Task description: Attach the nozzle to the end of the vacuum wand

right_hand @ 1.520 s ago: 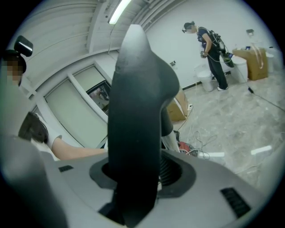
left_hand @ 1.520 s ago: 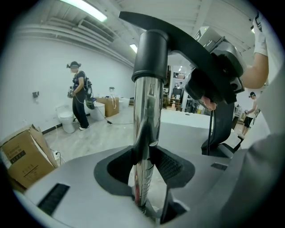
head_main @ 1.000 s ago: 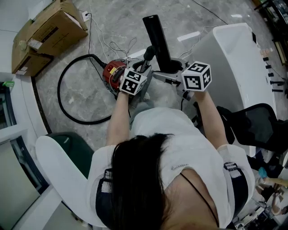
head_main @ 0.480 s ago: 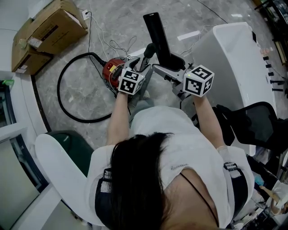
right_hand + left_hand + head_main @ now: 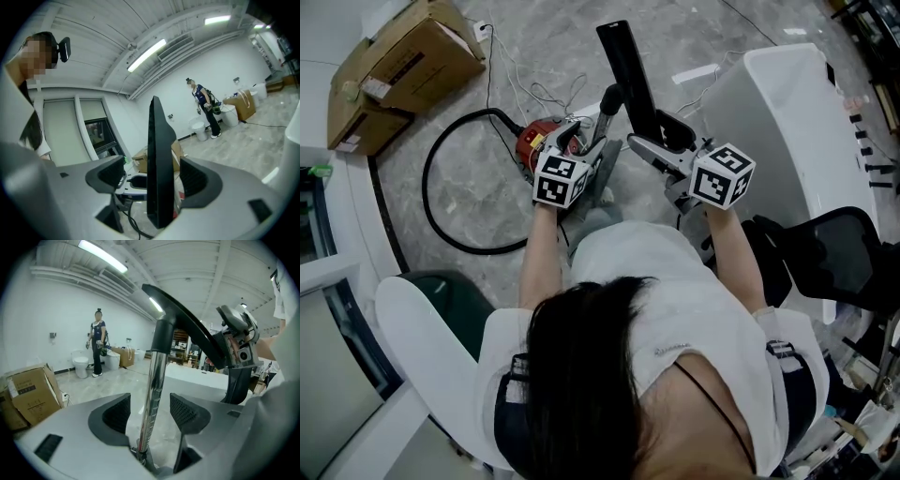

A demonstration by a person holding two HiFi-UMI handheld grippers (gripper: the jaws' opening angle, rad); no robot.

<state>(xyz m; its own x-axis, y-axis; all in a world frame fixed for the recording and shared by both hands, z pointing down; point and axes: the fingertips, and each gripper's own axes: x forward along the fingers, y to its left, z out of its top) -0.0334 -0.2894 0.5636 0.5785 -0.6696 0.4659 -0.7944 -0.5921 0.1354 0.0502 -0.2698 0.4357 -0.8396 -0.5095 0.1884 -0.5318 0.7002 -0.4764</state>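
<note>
Grey marbled floor (image 5: 459, 187) lies beneath. The left gripper (image 5: 149, 414) has just been opening its jaws; they stand wide, with the chrome vacuum wand (image 5: 157, 362) upright between them, untouched. The right gripper (image 5: 154, 176) has its jaws apart around the flat black plastic nozzle (image 5: 159, 140), which is seated on the wand's top.

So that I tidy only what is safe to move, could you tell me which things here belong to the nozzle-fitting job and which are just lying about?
For the job: nozzle; vacuum wand; red vacuum cleaner; black hose.

Just lying about: cardboard boxes; black office chair; white cables on the floor.
</note>
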